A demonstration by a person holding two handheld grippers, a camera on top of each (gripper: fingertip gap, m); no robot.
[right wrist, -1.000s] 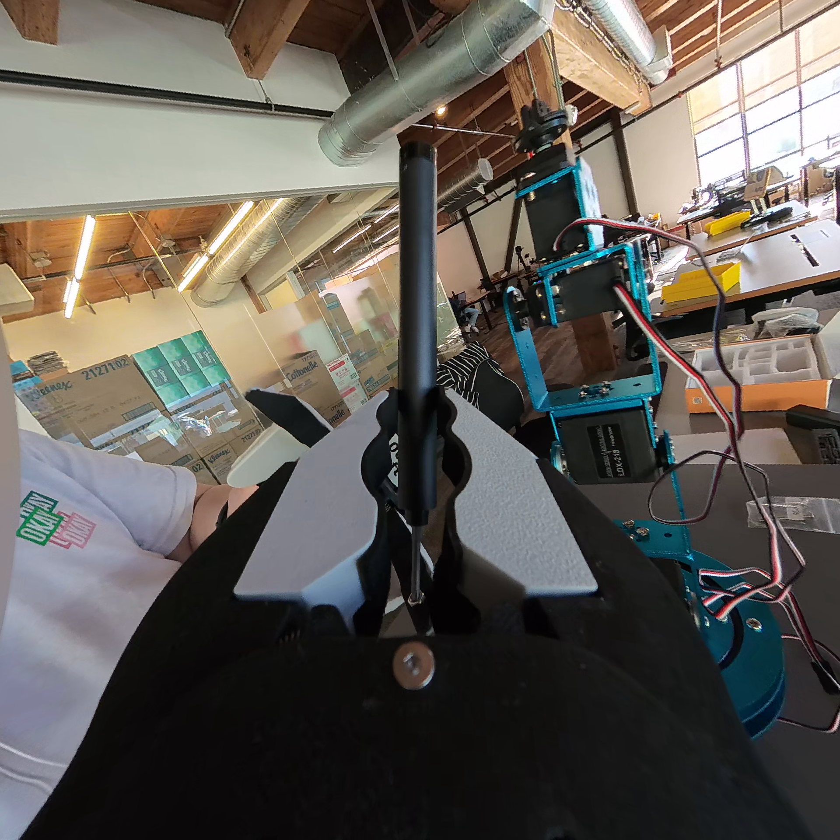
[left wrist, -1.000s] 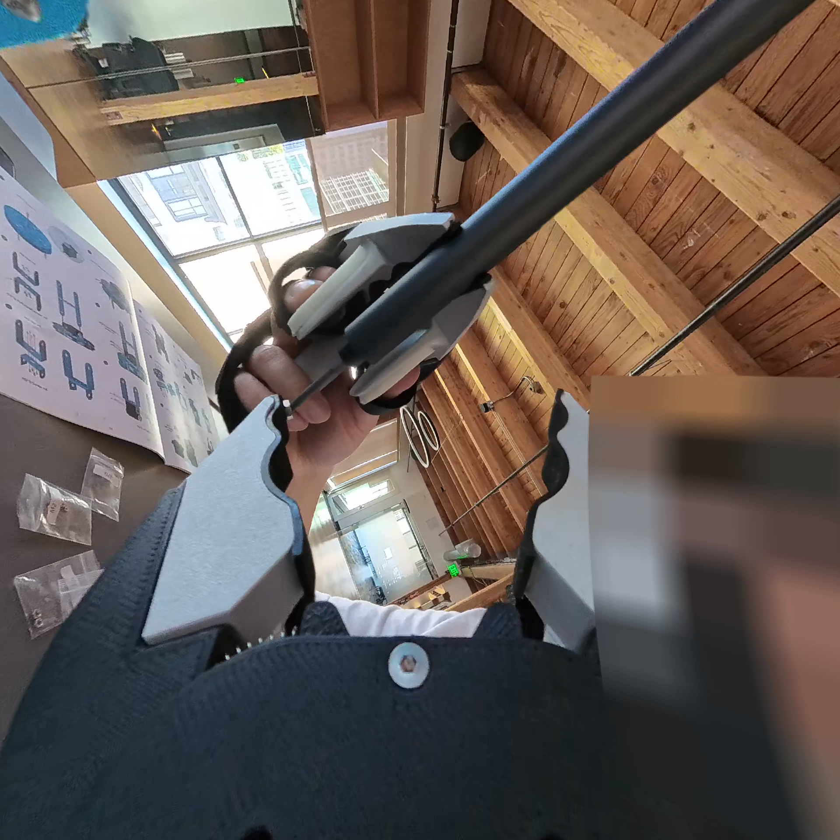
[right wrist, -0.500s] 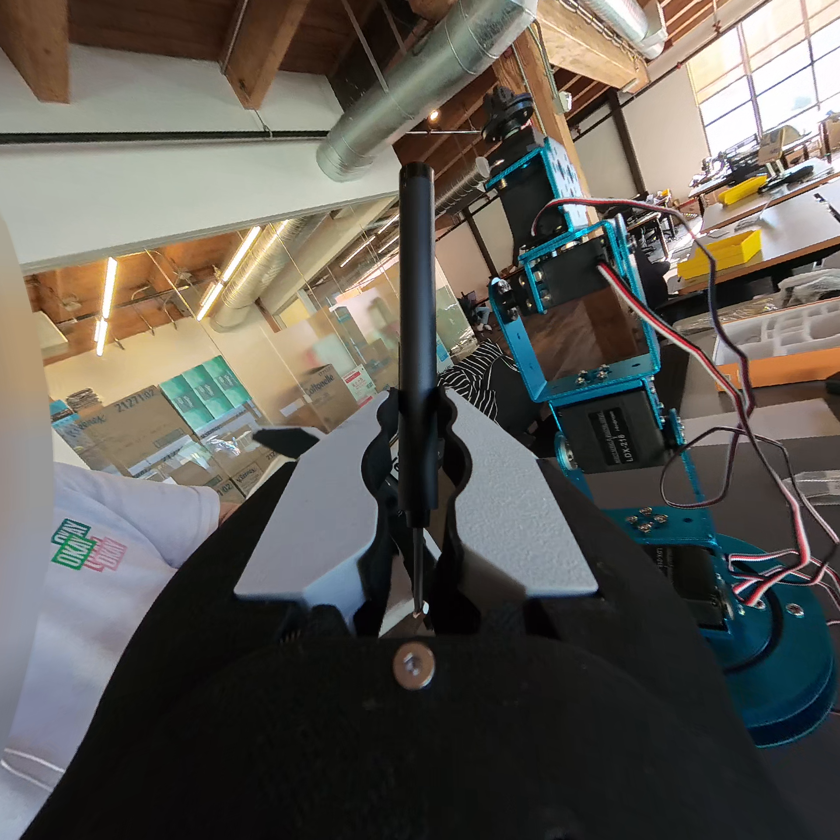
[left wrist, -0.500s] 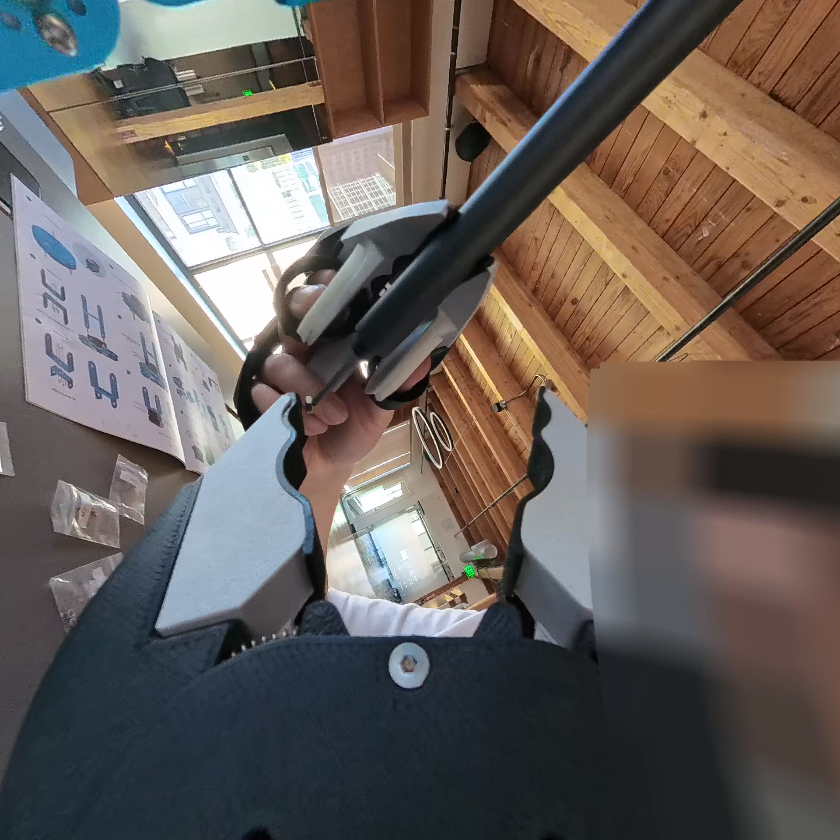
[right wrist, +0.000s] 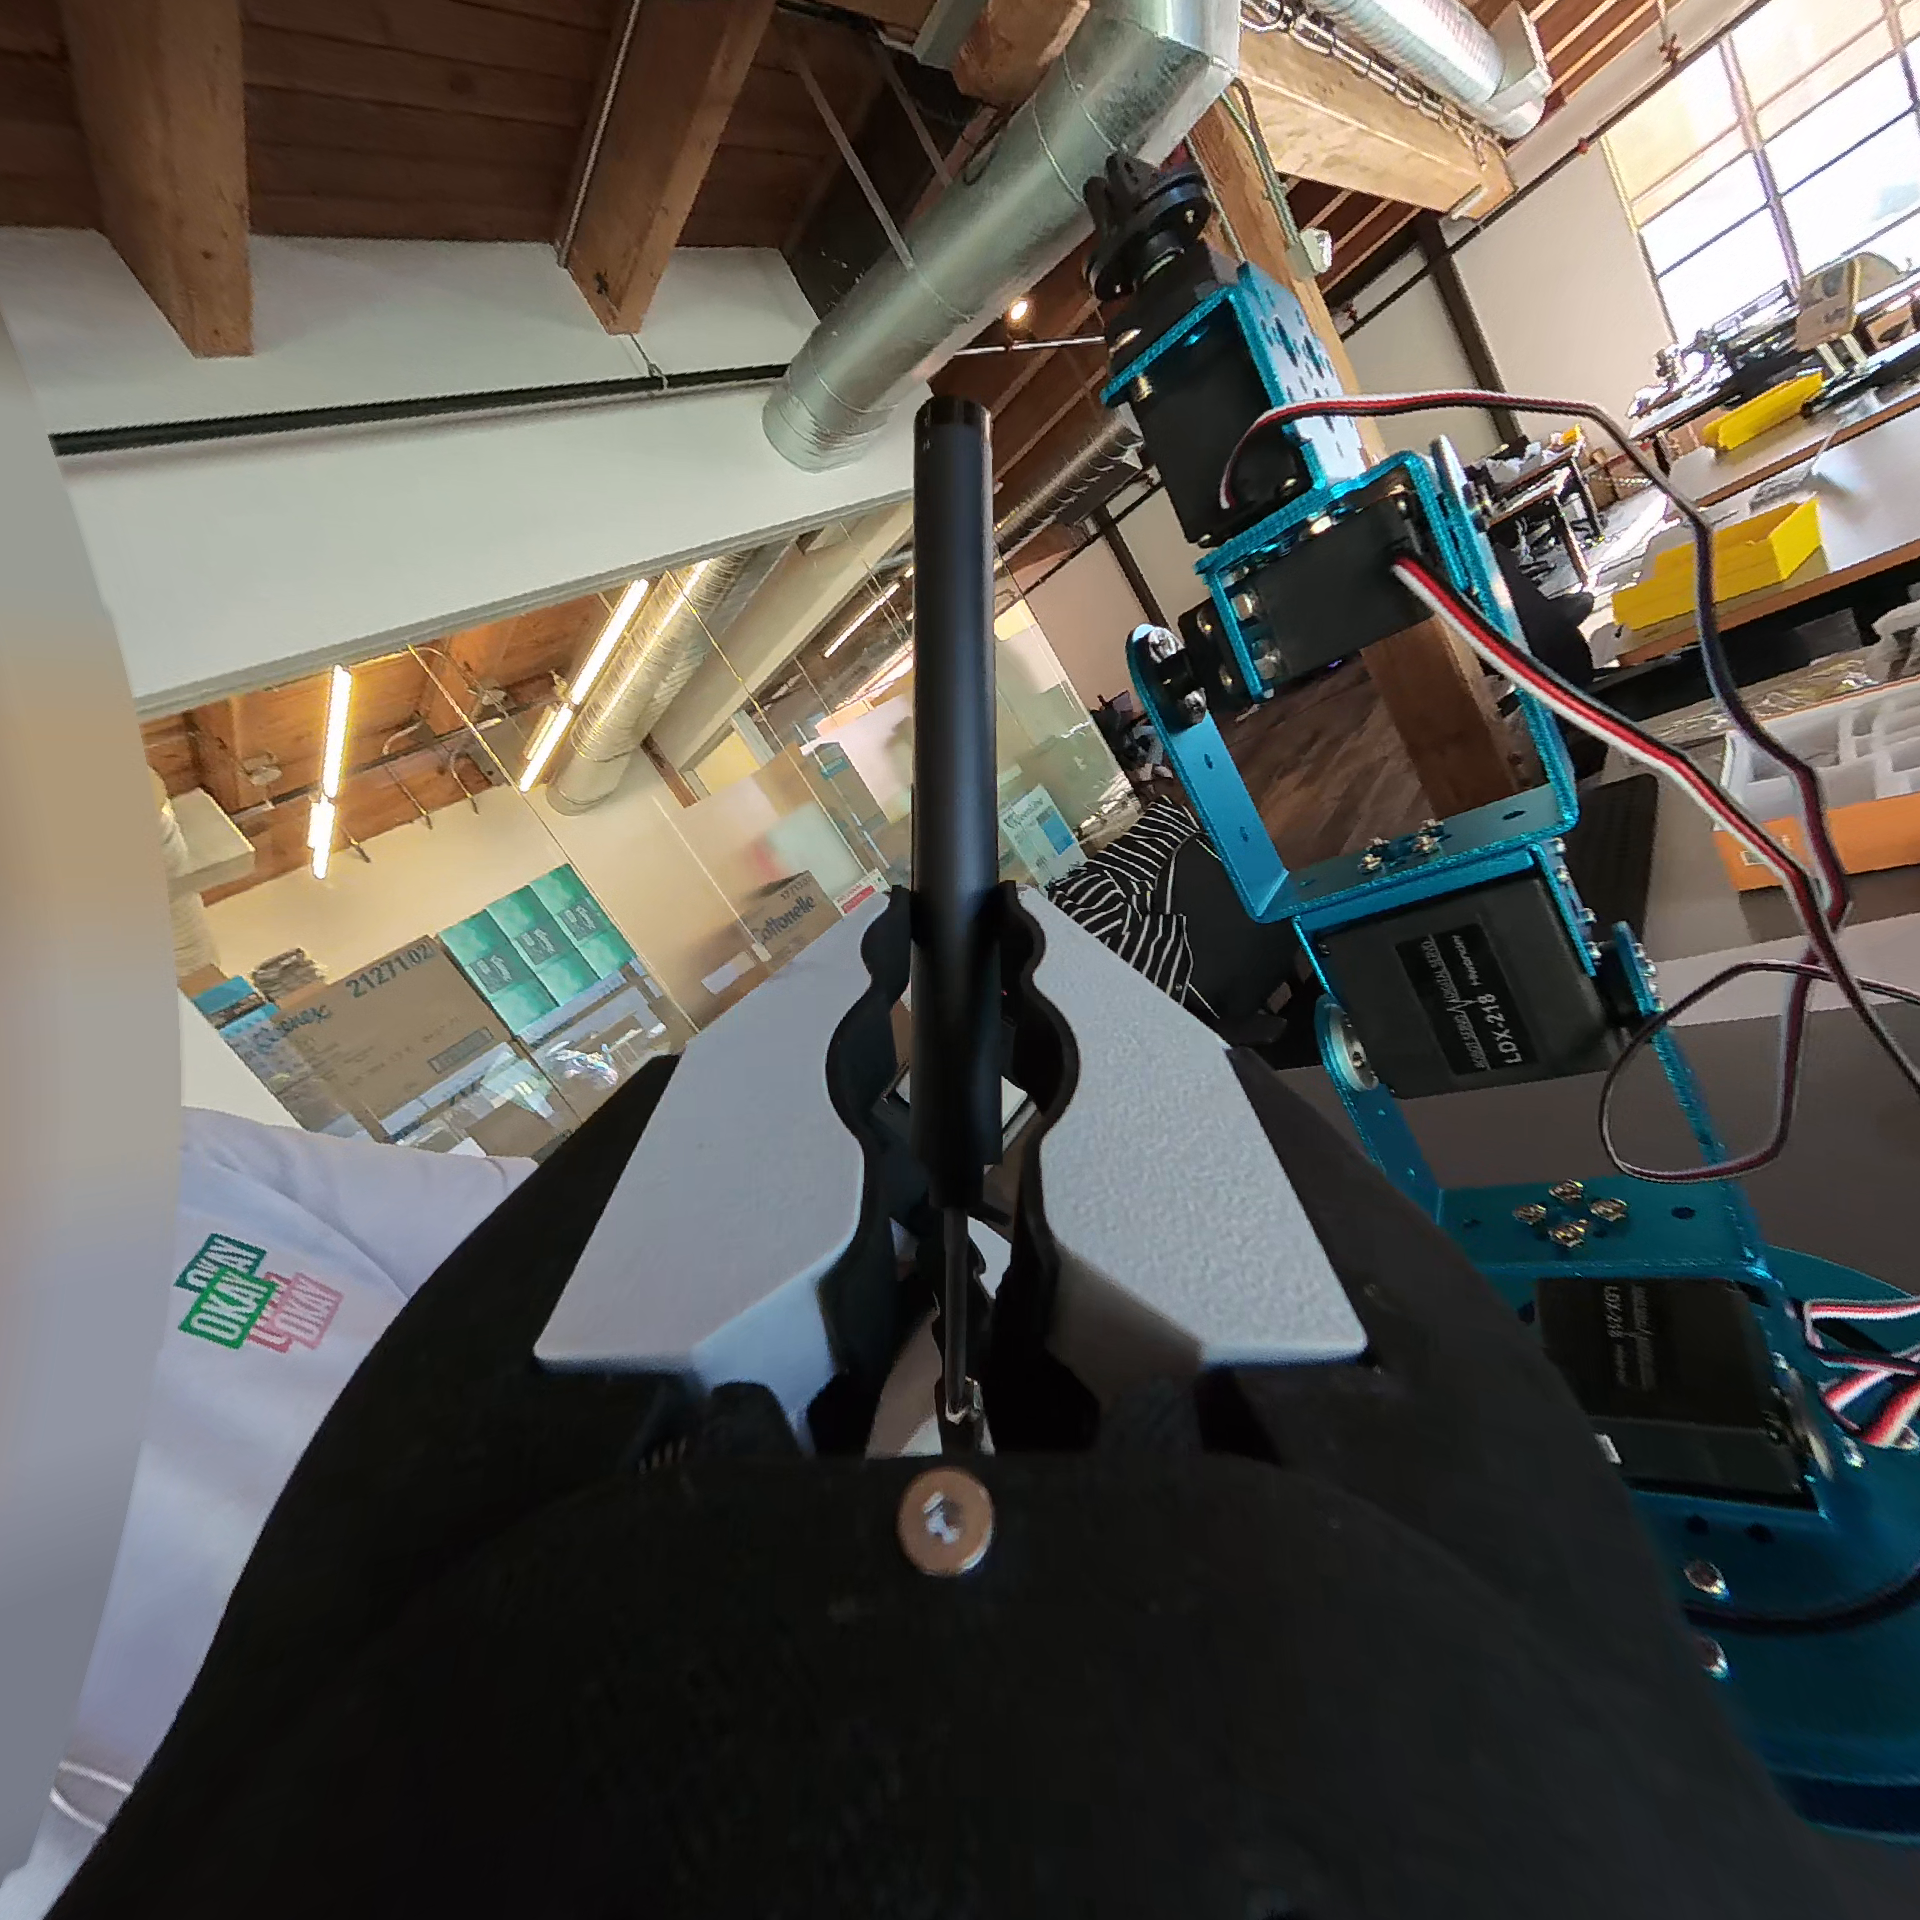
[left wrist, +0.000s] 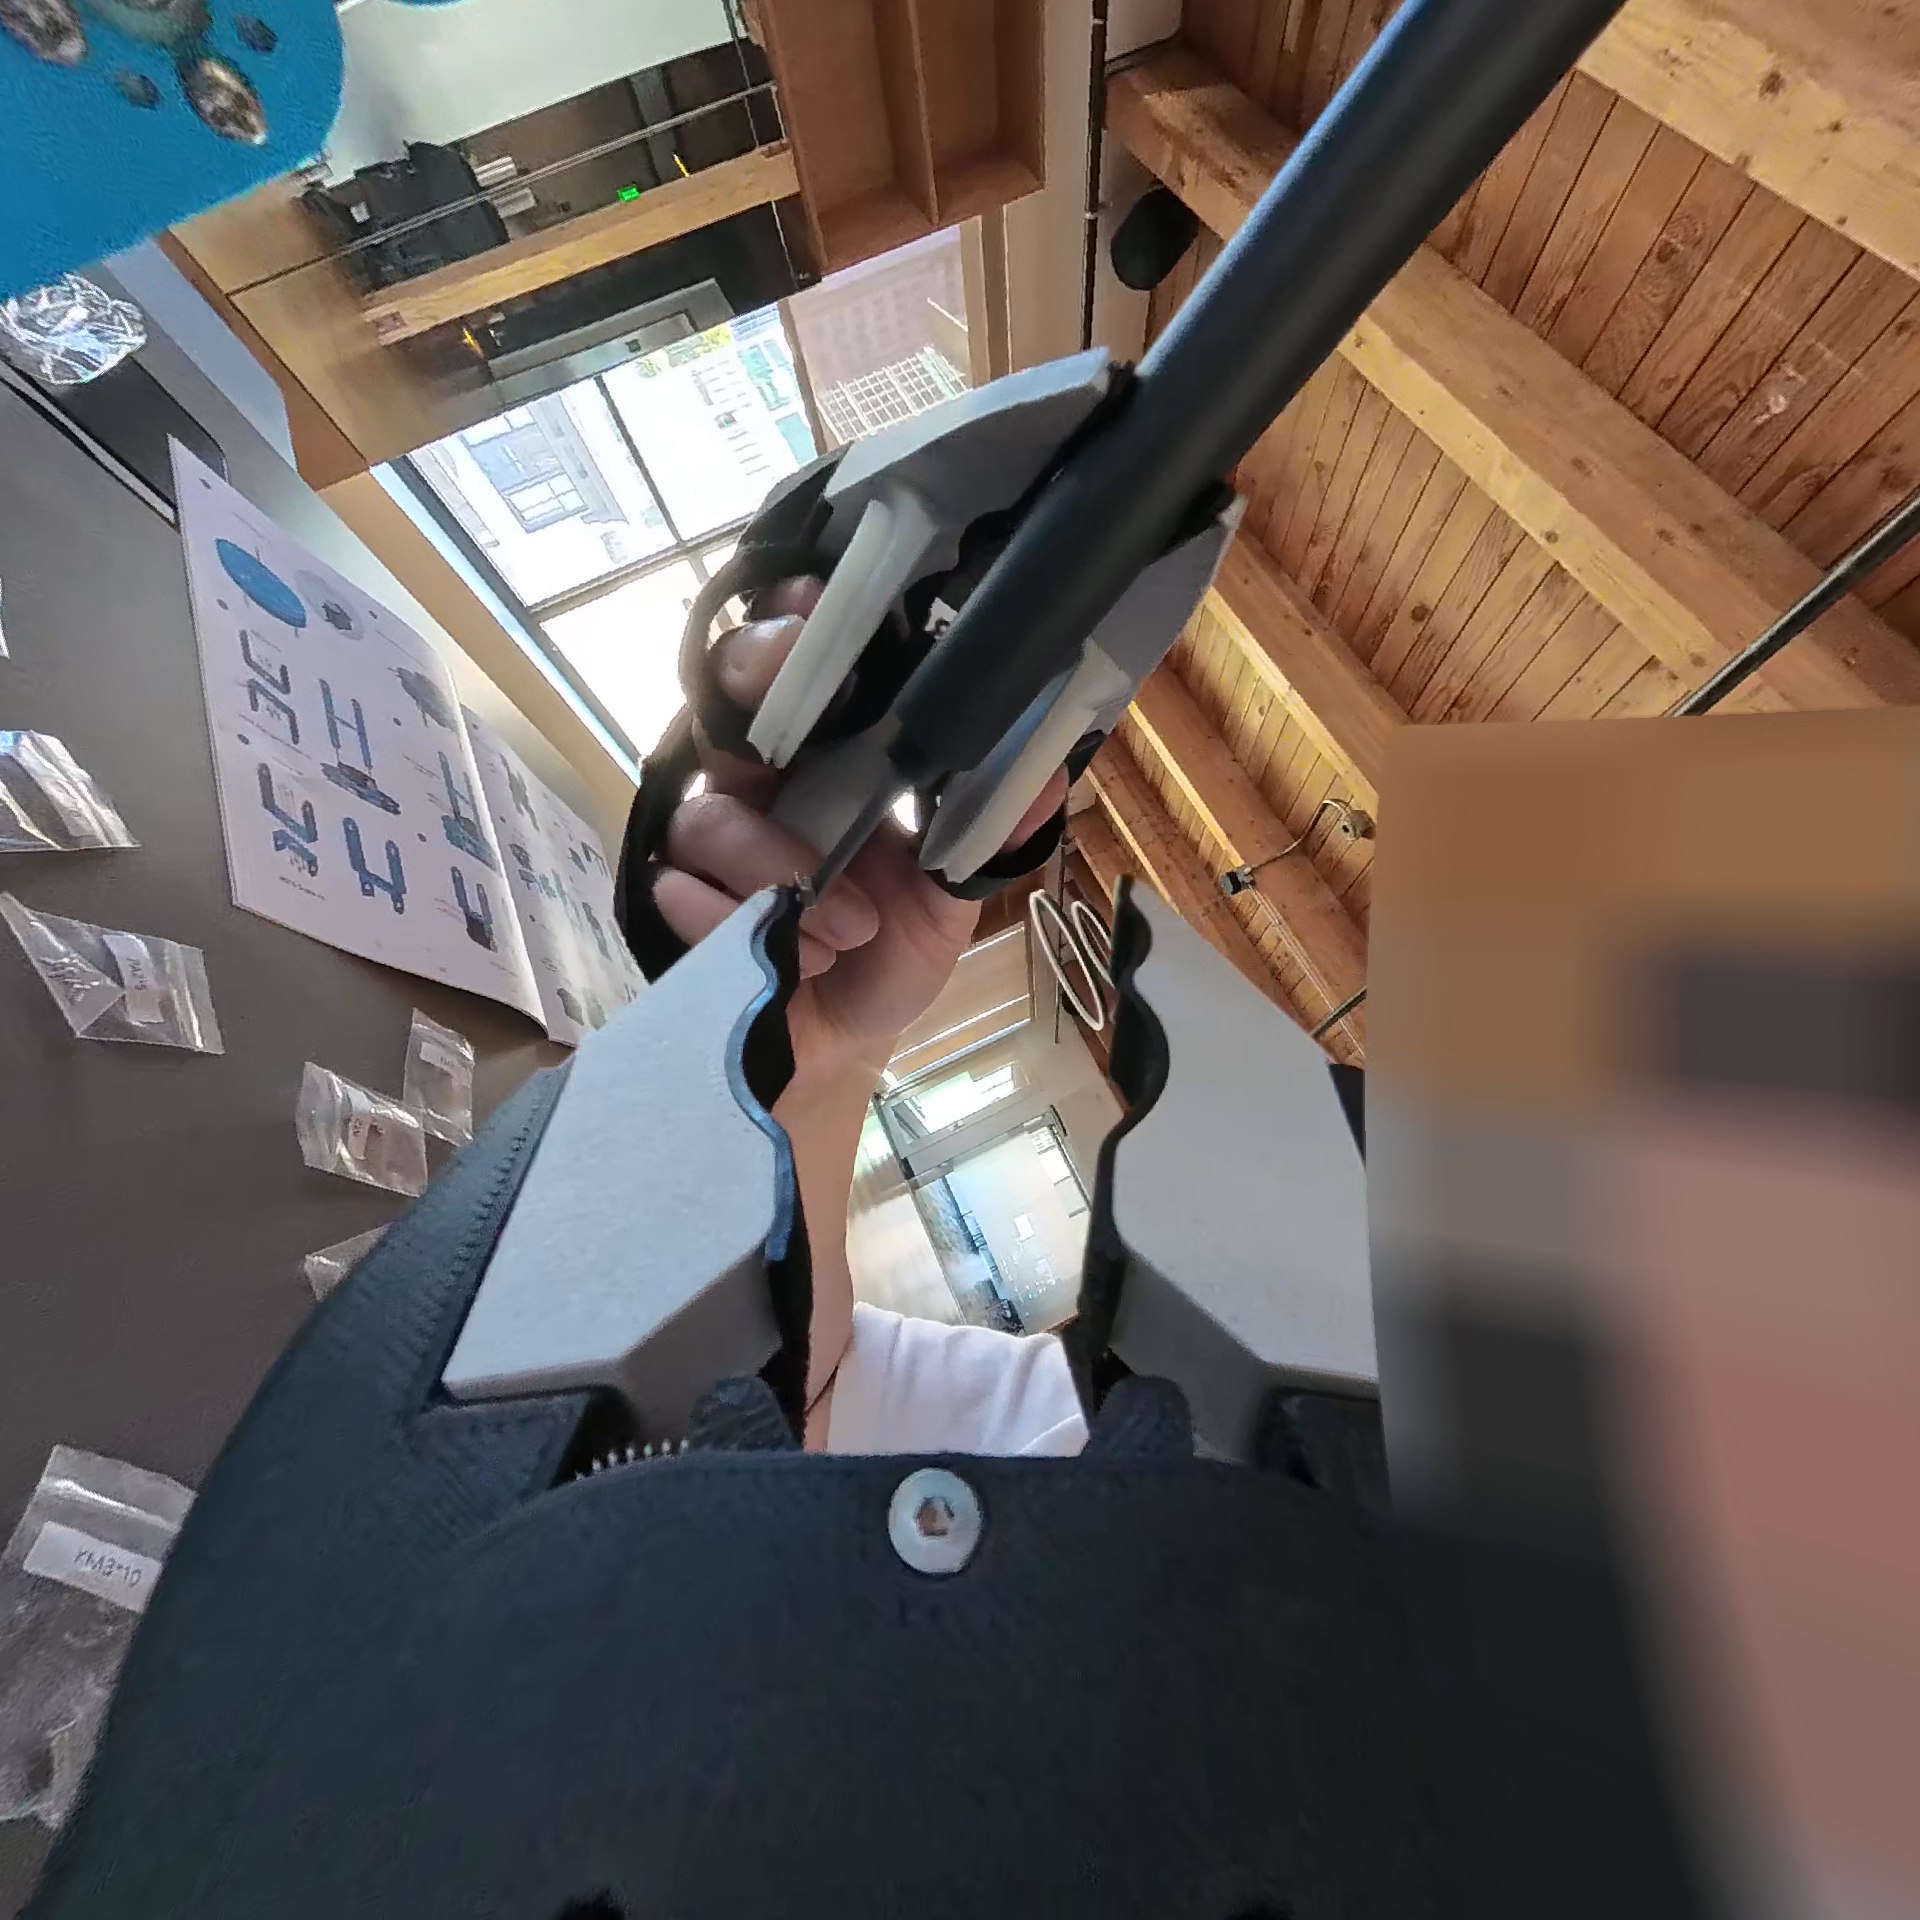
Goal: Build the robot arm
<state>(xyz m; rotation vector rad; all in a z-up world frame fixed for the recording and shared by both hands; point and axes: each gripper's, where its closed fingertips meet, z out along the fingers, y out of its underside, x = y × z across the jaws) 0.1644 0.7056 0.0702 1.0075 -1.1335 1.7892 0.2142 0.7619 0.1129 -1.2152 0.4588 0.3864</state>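
A dark tabletop (left wrist: pixel 156 1195) carried an open instruction booklet (left wrist: pixel 353 769) and several small clear parts bags (left wrist: pixel 358 1127). On it, to the right in the right wrist view, stood a blue servo robot arm (right wrist: pixel 1455 914) on a round base, its red, white and black wires (right wrist: pixel 1704 790) looping loose.

The right gripper (right wrist: pixel 951 997) had its jaws closed tight on a black screwdriver (right wrist: pixel 951 748), handle pointing away from the camera and the thin bit back toward it.

The left gripper (left wrist: pixel 951 997) was spread wide and held nothing; the screwdriver's bit tip sat just beside the tip of its left finger (left wrist: pixel 665 1122), though contact could not be judged. A hand (left wrist: pixel 831 935) gripped the right gripper's handle beyond.
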